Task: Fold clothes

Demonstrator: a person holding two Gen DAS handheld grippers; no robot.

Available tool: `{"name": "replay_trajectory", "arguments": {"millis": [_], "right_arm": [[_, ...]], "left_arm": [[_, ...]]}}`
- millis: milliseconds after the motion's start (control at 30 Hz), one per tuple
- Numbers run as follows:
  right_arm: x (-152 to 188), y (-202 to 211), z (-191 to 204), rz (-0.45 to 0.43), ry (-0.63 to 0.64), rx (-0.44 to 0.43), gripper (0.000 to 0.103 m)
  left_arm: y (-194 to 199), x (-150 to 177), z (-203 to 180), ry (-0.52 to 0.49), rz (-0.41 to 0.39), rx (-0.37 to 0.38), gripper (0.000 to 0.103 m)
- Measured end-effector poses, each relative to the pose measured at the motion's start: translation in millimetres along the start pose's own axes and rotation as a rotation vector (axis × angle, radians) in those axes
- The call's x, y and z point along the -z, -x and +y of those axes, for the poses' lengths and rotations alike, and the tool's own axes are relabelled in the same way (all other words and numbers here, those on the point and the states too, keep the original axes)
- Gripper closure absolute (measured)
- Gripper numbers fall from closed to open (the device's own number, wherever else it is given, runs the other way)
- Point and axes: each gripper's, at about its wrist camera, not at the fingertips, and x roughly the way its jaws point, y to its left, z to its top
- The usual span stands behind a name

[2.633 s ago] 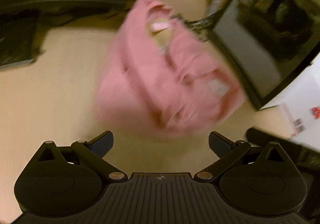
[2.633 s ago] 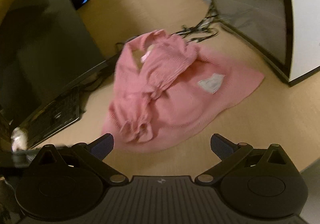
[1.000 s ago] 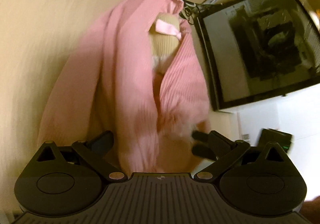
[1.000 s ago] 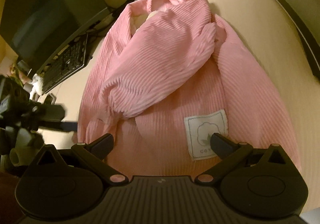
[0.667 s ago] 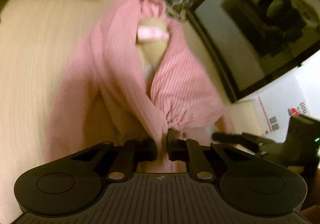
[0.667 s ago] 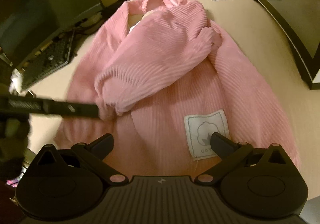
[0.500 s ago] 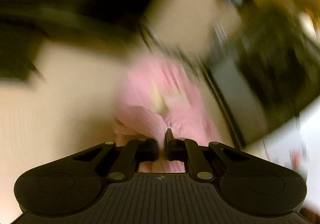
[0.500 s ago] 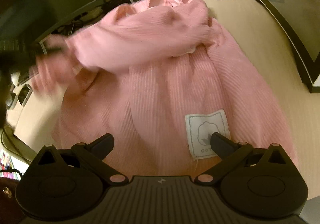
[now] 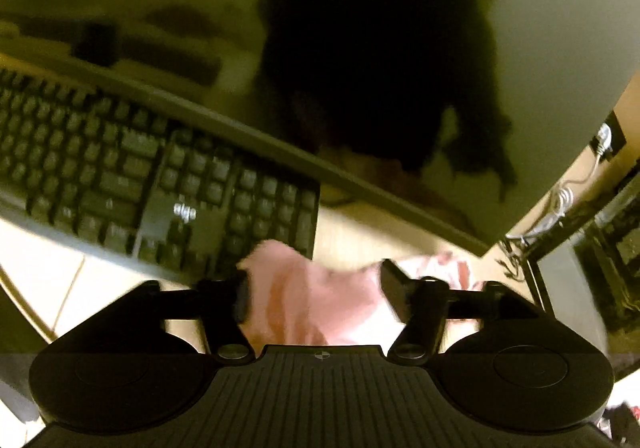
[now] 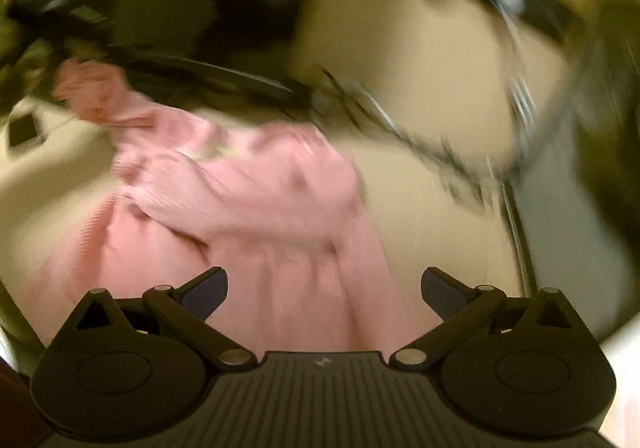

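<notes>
Pink ribbed cloth of the sweater point(image 9: 308, 296) bunches between the parted fingers of the left gripper point(image 9: 316, 288), whose pads sit beside the fabric without clearly pinching it, and a black keyboard point(image 9: 152, 176) lies at ten o'clock under a dark monitor point(image 9: 360, 40). At the right gripper point(image 10: 324, 288) the fingers are spread wide above the sweater's body point(image 10: 248, 200), which lies blurred on the pale desk point(image 10: 440, 216), with tangled cables point(image 10: 400, 128) at one o'clock.

Both the left gripper point(image 9: 316, 286) and right gripper point(image 10: 324, 290) are matte black, with ribbed bases, round side discs and silvery pivot screws.
</notes>
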Motion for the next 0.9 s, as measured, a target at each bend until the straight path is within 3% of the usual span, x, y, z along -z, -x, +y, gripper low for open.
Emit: {"name": "replay_trajectory", "arguments": {"millis": [133, 267, 333, 400, 467, 533, 667, 833, 900], "right_arm": [[-25, -23, 57, -0.033, 0.226, -0.045, 0.002], [-34, -67, 103, -0.005, 0.372, -0.070, 0.018], [-40, -86, 106, 0.020, 0.372, -0.079, 0.046], [-53, -96, 90, 0.048, 0.276, -0.104, 0.075], [-68, -96, 64, 0.031, 0.196, -0.081, 0.094], [-83, -92, 31, -0.021, 0.144, -0.012, 0.096], [-122, -71, -72, -0.142, 0.022, 0.285, 0.097], [-131, -69, -139, -0.125, 0.028, 0.533, 0.095], [-122, -80, -142, -0.097, 0.048, 0.575, 0.077]], "left_arm": [[3, 10, 11, 0.007, 0.020, 0.004, 0.020], [1, 7, 19, 0.024, 0.052, -0.019, 0.018], [6, 5, 19, 0.007, 0.064, -0.017, 0.015], [11, 3, 13, -0.021, 0.054, -0.019, 0.008], [19, 4, 8, -0.061, 0.035, -0.032, 0.007], [31, 3, 3, -0.101, 0.004, -0.049, 0.005], [56, 3, -3, -0.177, -0.086, -0.074, 0.002], [66, 0, 1, -0.135, -0.145, -0.110, 0.000], [67, 0, 3, -0.095, -0.174, -0.141, 0.000]]}}
